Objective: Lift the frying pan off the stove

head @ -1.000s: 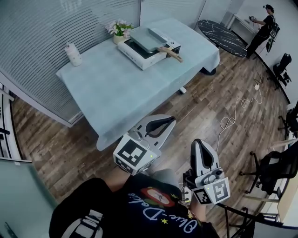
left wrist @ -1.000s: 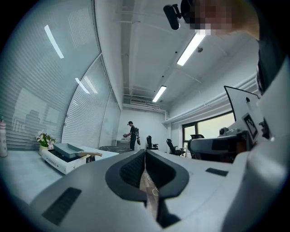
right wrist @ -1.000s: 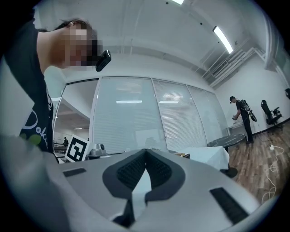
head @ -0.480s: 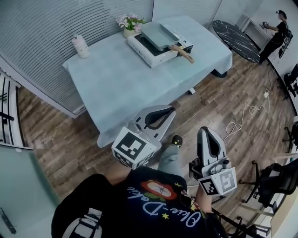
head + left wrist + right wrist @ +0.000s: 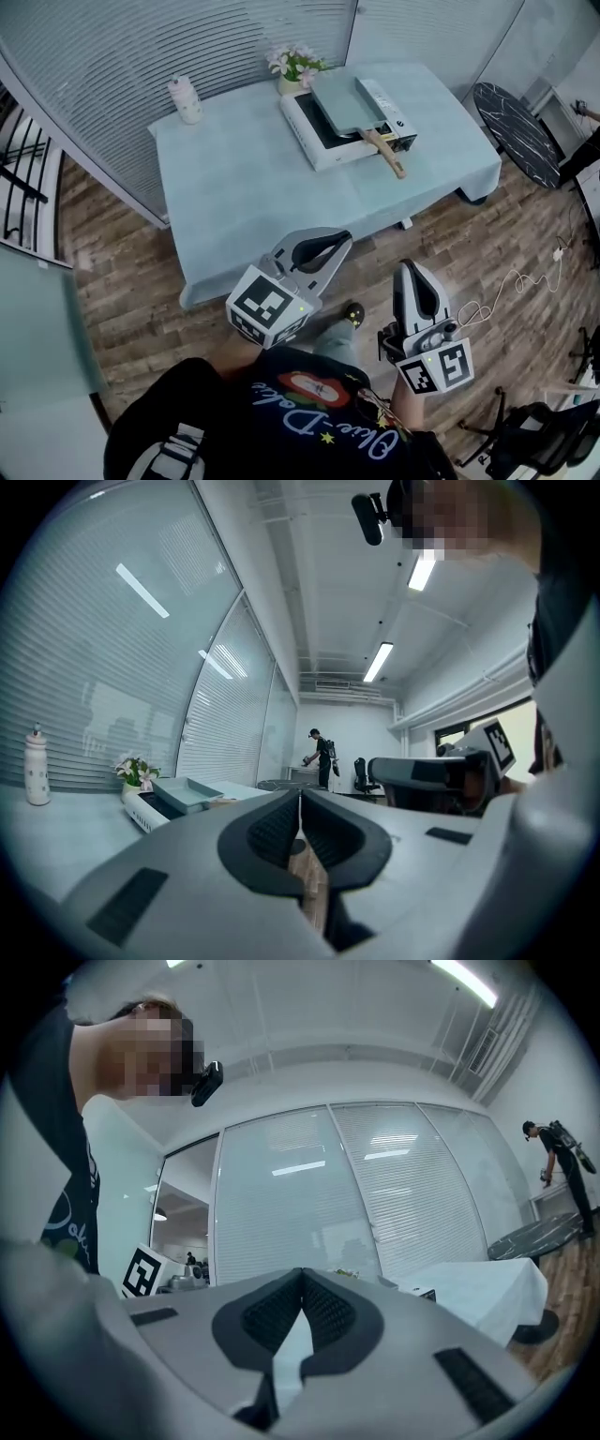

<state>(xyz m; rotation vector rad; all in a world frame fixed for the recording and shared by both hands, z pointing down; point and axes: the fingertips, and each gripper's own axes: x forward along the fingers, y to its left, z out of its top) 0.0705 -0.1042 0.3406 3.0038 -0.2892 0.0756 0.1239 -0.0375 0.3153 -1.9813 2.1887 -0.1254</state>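
A square pale-green frying pan (image 5: pixel 346 100) with a wooden handle (image 5: pixel 388 153) sits on a white portable stove (image 5: pixel 345 132) at the far side of a table (image 5: pixel 281 197) covered in light blue cloth. In the left gripper view the pan (image 5: pixel 187 792) shows small at the left. My left gripper (image 5: pixel 349 235) is shut and empty, held level in front of the table's near edge. My right gripper (image 5: pixel 408 266) is also shut and empty, to the right of the left one and over the wood floor. Both are well short of the pan.
A white bottle (image 5: pixel 186 99) stands at the table's far left corner and a flower pot (image 5: pixel 292 67) behind the stove. A blinds-covered glass wall (image 5: pixel 141 47) runs behind the table. A dark round table (image 5: pixel 511 131) is at the right. A person (image 5: pixel 322 758) stands far off.
The table, stove and pan have shifted rightward and nearer in the head view as I moved toward them. Both grippers stayed shut and kept their places before my body.
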